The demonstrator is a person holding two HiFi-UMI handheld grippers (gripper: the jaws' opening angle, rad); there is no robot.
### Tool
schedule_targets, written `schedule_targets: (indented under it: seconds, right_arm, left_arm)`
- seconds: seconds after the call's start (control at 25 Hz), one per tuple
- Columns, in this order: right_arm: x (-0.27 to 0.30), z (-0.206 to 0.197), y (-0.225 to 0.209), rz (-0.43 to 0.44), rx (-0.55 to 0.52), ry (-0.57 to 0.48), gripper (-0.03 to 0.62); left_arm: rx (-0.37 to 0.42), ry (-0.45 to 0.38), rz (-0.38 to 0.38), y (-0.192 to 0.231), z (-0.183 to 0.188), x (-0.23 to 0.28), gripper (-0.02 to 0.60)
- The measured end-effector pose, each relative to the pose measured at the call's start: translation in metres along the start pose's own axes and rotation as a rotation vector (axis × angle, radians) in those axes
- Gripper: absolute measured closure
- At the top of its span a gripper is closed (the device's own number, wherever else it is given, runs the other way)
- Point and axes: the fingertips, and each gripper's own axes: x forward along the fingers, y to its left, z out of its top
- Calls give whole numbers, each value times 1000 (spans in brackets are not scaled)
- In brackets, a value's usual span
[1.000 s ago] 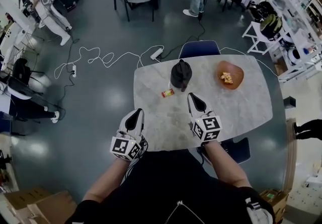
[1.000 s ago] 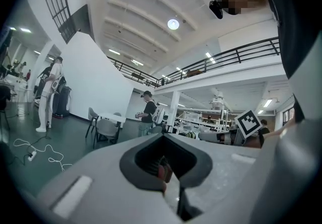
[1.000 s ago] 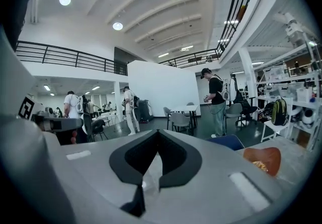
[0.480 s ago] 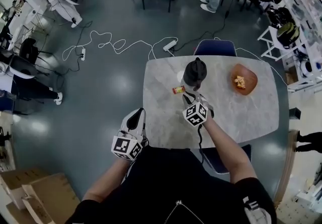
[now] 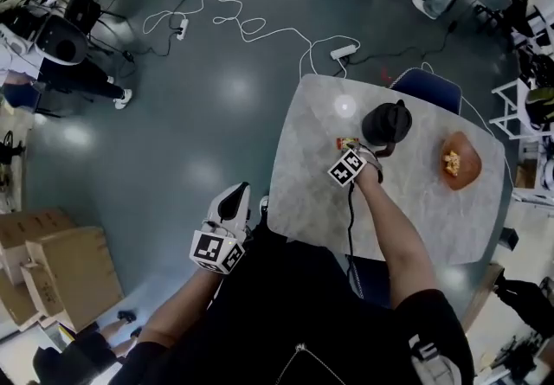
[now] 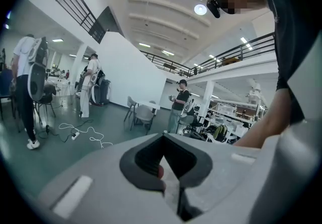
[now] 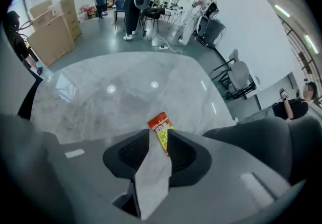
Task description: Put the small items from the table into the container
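Packet [image 7: 161, 131] lies lengthwise between right claw's [image 7: 159, 140] opening jaws.

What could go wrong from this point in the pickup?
1. The right claw points steeply down, its jaws opening with the flat packet between their tips. They may scrape the table or nudge the packet aside instead of pinching it.
2. The container stands close beside the packet, so the claw could bump it.

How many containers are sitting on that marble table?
2: a black round container near the middle, and an orange bowl with snacks in it toward the right end in the head view.
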Motion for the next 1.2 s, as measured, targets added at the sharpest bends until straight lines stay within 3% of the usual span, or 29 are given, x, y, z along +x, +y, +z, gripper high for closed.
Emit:
schedule_targets:
  seconds: [0.32, 0.44, 0.56, 0.84, 1.2]
  right_arm:
    - [38, -2, -2, 130, -11, 170, 459]
    - [34, 2, 3, 208, 58, 170, 532]
    - [31, 2, 2, 209, 145, 135, 566]
    - [-20, 16, -5, 175, 390, -83, 566]
    - [-167, 48, -17, 27, 532, -485, 566]
  left_arm:
    - [-35, 16, 77, 24, -3, -12, 578]
    - [-36, 18, 76, 27, -1, -12, 578]
    - [-36, 18, 66, 25, -1, -9, 578]
    - [-18, 8, 18, 19, 3, -2, 578]
    - [25, -16, -115, -3, 28, 18, 578]
